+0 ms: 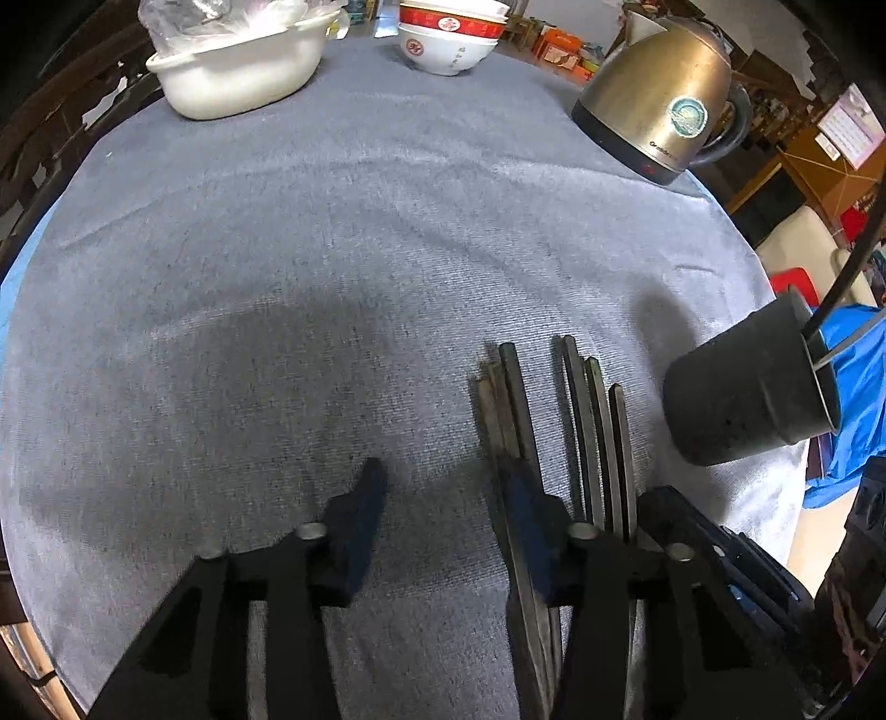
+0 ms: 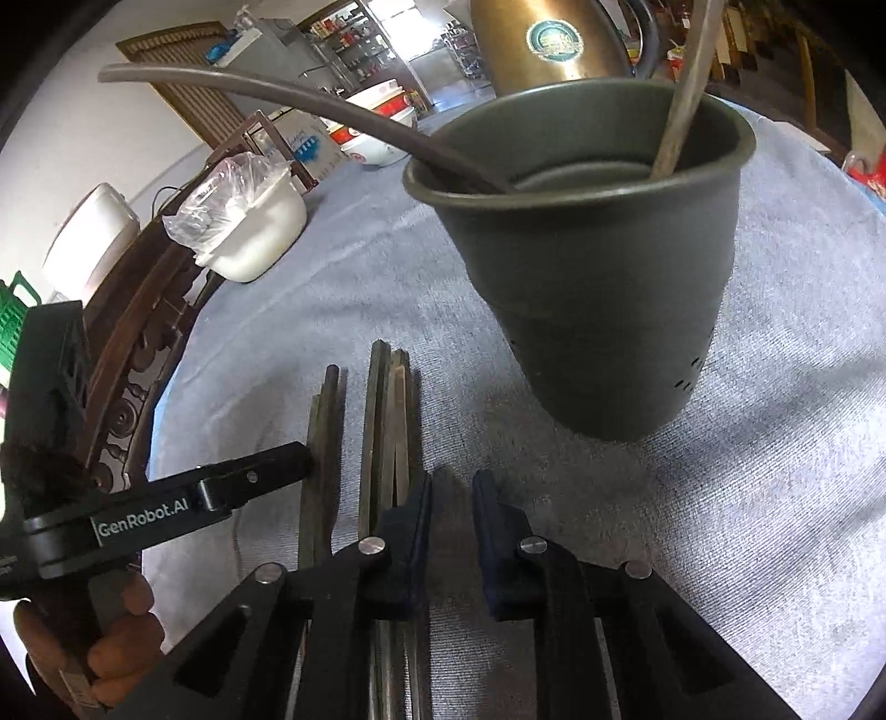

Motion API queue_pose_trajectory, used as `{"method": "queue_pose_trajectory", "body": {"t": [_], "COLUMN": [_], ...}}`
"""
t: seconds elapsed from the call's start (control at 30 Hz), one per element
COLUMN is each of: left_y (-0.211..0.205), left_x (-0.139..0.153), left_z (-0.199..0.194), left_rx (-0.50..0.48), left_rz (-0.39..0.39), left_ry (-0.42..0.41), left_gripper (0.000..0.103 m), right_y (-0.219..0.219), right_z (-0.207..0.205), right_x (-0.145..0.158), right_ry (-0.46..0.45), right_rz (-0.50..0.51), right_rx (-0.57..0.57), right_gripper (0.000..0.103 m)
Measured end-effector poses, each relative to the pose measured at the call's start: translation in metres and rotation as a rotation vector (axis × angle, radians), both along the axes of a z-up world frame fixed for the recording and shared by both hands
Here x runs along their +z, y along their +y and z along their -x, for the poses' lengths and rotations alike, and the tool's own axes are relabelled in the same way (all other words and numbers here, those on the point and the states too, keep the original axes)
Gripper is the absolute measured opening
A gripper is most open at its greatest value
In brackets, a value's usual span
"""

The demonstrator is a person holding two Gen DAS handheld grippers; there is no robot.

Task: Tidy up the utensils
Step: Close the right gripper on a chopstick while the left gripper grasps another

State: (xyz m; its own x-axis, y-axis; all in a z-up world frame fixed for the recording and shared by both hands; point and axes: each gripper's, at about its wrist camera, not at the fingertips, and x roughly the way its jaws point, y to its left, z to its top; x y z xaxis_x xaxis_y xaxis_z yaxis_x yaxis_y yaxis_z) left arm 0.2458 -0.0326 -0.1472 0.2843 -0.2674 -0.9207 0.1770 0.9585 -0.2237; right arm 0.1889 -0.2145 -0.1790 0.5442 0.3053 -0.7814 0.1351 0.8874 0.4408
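Several dark chopsticks lie side by side on the grey cloth (image 1: pixel 332 249), in one bunch (image 1: pixel 509 399) and a second bunch (image 1: pixel 598 421) to its right. My left gripper (image 1: pixel 446 471) is open over bare cloth, and its right finger (image 1: pixel 531 526) rests over the first bunch. My right gripper (image 2: pixel 454 482) is narrowly open with only cloth in the gap. The chopsticks (image 2: pixel 387 410) run under its left finger (image 2: pixel 410 531). A dark cup (image 2: pixel 598 310) stands just beyond, holding two chopsticks (image 2: pixel 332 105). A finger of my left gripper (image 2: pixel 266 471) reaches the outer chopsticks (image 2: pixel 326 421).
A brass-coloured kettle (image 1: pixel 659 94), stacked red-and-white bowls (image 1: pixel 448 39) and a white basin with a plastic bag (image 1: pixel 238 72) stand along the far edge. The cup (image 1: pixel 736 393) is near the table's right edge. A hand (image 2: pixel 111 637) holds the left gripper's handle.
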Motion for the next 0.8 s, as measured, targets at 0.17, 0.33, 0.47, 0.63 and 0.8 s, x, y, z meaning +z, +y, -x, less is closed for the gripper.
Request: {"method": "queue_pose_trajectory", "body": {"t": [0.17, 0.33, 0.47, 0.63, 0.8], "left_y": [0.000, 0.000, 0.005, 0.010, 0.002], "left_x": [-0.001, -0.001, 0.000, 0.012, 0.008], "left_z": [-0.001, 0.001, 0.000, 0.005, -0.001], "left_rx": [-0.034, -0.073, -0.069, -0.069, -0.082], "left_rz": [0.015, -0.020, 0.004, 0.024, -0.002], "left_ry": [-0.020, -0.035, -0.009, -0.034, -0.024], "left_gripper": [0.025, 0.015, 0.015, 0.015, 0.015], "right_y": [-0.005, 0.005, 0.011, 0.009, 0.005], "right_z": [0.002, -0.003, -0.011, -0.010, -0.011], "right_x": [0.005, 0.013, 0.008, 0.002, 0.004], "right_ry": [-0.011, -0.036, -0.010, 0.013, 0.012], "right_rz": [-0.054, -0.022, -0.016, 0.031, 0.050], "right_rx": [-0.012, 0.006, 0.020, 0.002, 0.002], "right_gripper": [0.019, 0.019, 0.019, 0.019, 0.019]}}
